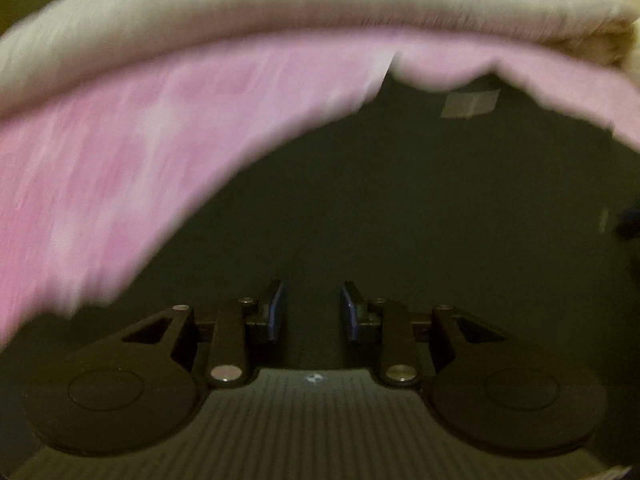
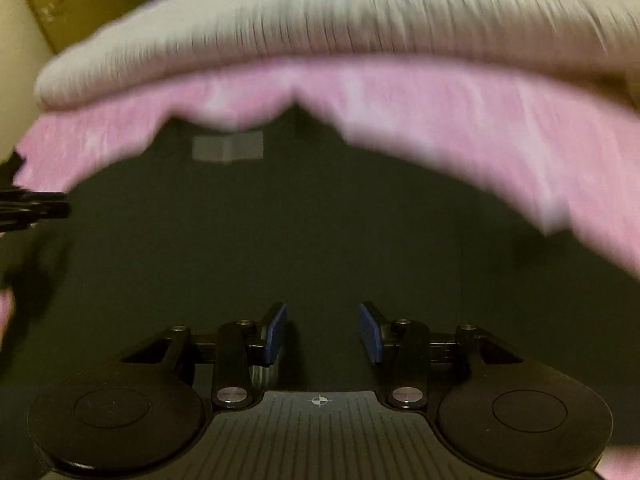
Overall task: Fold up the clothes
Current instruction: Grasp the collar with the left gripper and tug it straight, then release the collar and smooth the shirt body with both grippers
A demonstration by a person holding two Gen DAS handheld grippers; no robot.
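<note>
Pink fabric, the pink garment (image 1: 100, 184), lies spread on the dark green table surface (image 1: 420, 220), and all positions below are given relative to this garment. Its near edge is ragged and wavy, with a shallow notch close to the grey tape patch (image 1: 470, 105) that sits on the bare table just in front of it. A cream folded cloth (image 1: 300, 4) rests against the garment's far side and appears to overlap it. Both views are heavily blurred, so weave, seams and garment type cannot be determined. The left gripper (image 1: 312, 306) hovers over bare table on the near side of the garment; its jaws stand apart with nothing between the blue pads (image 1: 276, 312). The right gripper (image 2: 322, 332) is likewise on the near side, jaws parted somewhat wider and empty. Neither touches the cloth. A dark object at the left border of the right wrist view is probably the other tool, but this cannot be confirmed. Judged from this layout, the step in hand is the approach to the near edge for a fold. Recommended procedure: bring each tool to a separate point on the near hem, well apart from each other, slide one finger under a single layer, close firmly, then lift both points together and carry them evenly toward the far side. Avoid catching the cream cloth.
</note>
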